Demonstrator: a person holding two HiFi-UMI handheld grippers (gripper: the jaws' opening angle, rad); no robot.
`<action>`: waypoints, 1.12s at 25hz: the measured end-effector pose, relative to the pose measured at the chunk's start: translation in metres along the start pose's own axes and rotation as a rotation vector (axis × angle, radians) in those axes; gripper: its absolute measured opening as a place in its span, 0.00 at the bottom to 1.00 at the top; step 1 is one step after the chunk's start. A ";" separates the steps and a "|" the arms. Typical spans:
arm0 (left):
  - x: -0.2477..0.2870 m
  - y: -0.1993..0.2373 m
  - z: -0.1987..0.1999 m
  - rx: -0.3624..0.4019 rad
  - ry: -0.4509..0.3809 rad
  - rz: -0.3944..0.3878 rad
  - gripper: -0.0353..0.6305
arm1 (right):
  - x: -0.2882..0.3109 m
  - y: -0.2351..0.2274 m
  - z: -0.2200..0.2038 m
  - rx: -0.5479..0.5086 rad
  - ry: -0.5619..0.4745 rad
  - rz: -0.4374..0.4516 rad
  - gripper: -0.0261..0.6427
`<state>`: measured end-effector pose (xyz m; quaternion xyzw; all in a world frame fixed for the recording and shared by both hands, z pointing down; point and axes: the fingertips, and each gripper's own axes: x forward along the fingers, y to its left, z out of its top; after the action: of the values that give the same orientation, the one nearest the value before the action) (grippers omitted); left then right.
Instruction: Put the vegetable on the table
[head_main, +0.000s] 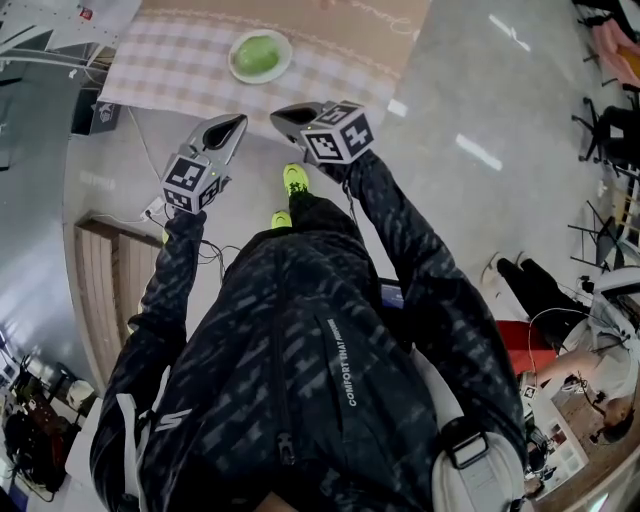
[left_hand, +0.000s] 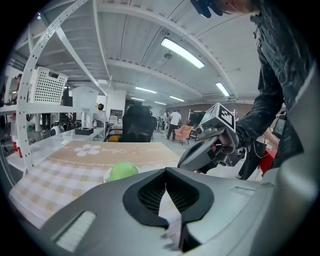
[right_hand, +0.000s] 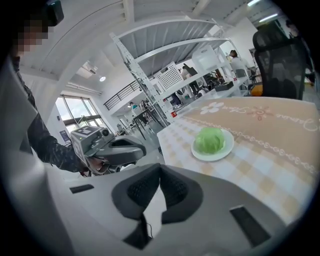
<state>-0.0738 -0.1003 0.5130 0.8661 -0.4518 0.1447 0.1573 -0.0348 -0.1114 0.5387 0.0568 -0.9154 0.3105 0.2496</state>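
A round, pale-green leafy vegetable sits on a small white round plate, which rests on the table under a beige-and-white checked cloth. In the head view the plate lies at about twelve o'clock from the person, near the table's near edge.

The grey left gripper and the grey right gripper, each with a black-and-white marker cube, are held side by side short of that edge, over the pale floor. From the left gripper the vegetable is at roughly one o'clock; from the right, at roughly eleven. Both point toward it but are apart from it.

Each gripper view shows its jaws pressed together with nothing between them — neither one carries anything.

As a judgement, the task has barely started: the vegetable is untouched on its plate. If it is meant to go onto the cloth itself, everything is left to do — opening a gripper, reaching over the plate, closing on the soft head, lifting it off and setting it down beside the plate.
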 end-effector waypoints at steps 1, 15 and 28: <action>-0.003 -0.005 0.000 -0.004 -0.006 -0.009 0.05 | -0.003 0.004 -0.001 -0.004 -0.003 -0.005 0.04; -0.064 -0.090 -0.004 0.019 -0.079 -0.065 0.05 | -0.026 0.097 -0.043 -0.075 -0.027 -0.034 0.04; -0.130 -0.152 -0.020 0.039 -0.123 -0.095 0.05 | -0.029 0.187 -0.087 -0.125 -0.033 -0.073 0.04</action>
<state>-0.0214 0.0865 0.4588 0.8968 -0.4160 0.0923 0.1193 -0.0210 0.0884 0.4830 0.0796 -0.9344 0.2425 0.2485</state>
